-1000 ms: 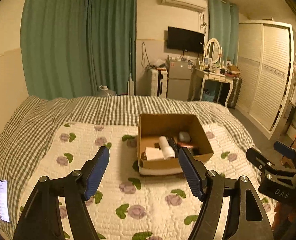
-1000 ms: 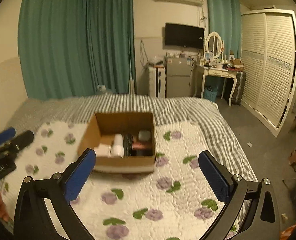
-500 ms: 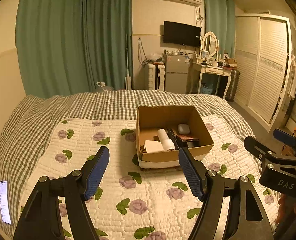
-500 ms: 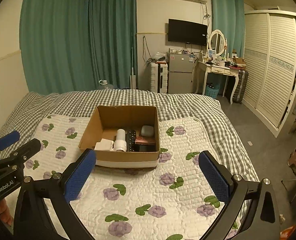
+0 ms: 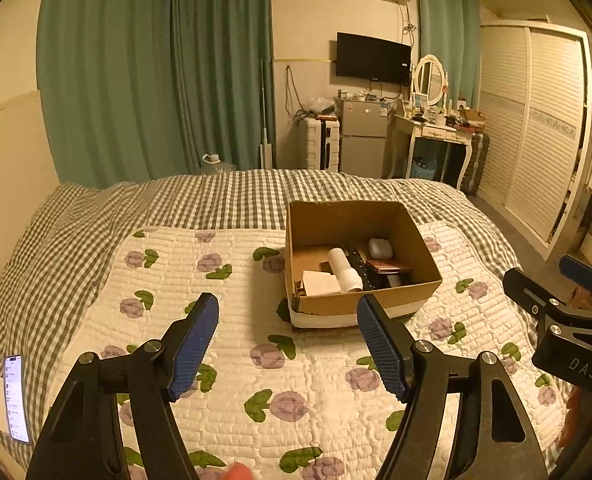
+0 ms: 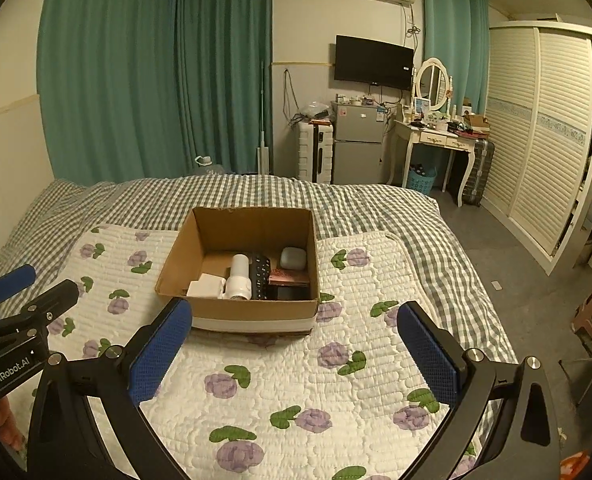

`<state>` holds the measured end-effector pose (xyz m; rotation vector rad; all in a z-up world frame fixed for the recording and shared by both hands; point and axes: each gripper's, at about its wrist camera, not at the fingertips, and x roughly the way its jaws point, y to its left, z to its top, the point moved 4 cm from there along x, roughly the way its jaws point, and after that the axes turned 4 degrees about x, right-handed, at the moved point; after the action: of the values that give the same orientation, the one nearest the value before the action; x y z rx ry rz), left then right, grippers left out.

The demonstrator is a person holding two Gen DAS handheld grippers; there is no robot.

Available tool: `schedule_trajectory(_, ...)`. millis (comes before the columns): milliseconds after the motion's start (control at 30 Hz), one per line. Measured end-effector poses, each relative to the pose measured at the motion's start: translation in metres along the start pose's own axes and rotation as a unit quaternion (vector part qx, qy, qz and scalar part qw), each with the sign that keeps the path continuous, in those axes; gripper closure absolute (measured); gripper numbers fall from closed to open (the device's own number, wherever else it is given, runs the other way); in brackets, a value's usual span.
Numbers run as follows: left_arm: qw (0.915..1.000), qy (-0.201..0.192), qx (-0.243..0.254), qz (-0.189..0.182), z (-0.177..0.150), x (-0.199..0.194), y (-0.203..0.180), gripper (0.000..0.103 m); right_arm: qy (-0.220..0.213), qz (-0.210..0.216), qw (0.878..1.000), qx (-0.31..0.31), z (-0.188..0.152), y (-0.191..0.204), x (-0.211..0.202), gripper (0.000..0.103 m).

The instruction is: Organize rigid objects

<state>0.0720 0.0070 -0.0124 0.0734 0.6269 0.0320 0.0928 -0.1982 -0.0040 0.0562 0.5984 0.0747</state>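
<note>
Black-framed left gripper (image 5: 288,344) and right gripper (image 6: 296,346) are showing blue textured pads (image 6: 158,354), silver screws, white lettering.

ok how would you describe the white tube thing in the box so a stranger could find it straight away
On the flower-patterned white quilt stands an open brown cardboard box. Inside it, near the front wall, a white cylindrical bottle lies on its side, between a flat white square box and a black remote control. It is the only round, tube-shaped thing in there.
</note>
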Motion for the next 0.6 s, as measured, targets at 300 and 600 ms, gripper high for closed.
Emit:
schedule_trajectory(300, 0.9999, 0.001, 0.000, -0.011, -0.0013, -0.0001, -0.0009, 0.028, 0.001, 0.002, 1.000, -0.003, -0.0007, 0.0026, -0.0003, 0.000)
schedule_trajectory(600, 0.9999, -0.001, -0.002, -0.013, -0.0013, -0.0007, -0.0022, 0.028, 0.000, 0.001, 1.000, -0.003, -0.0007, 0.0025, -0.0005, 0.000)
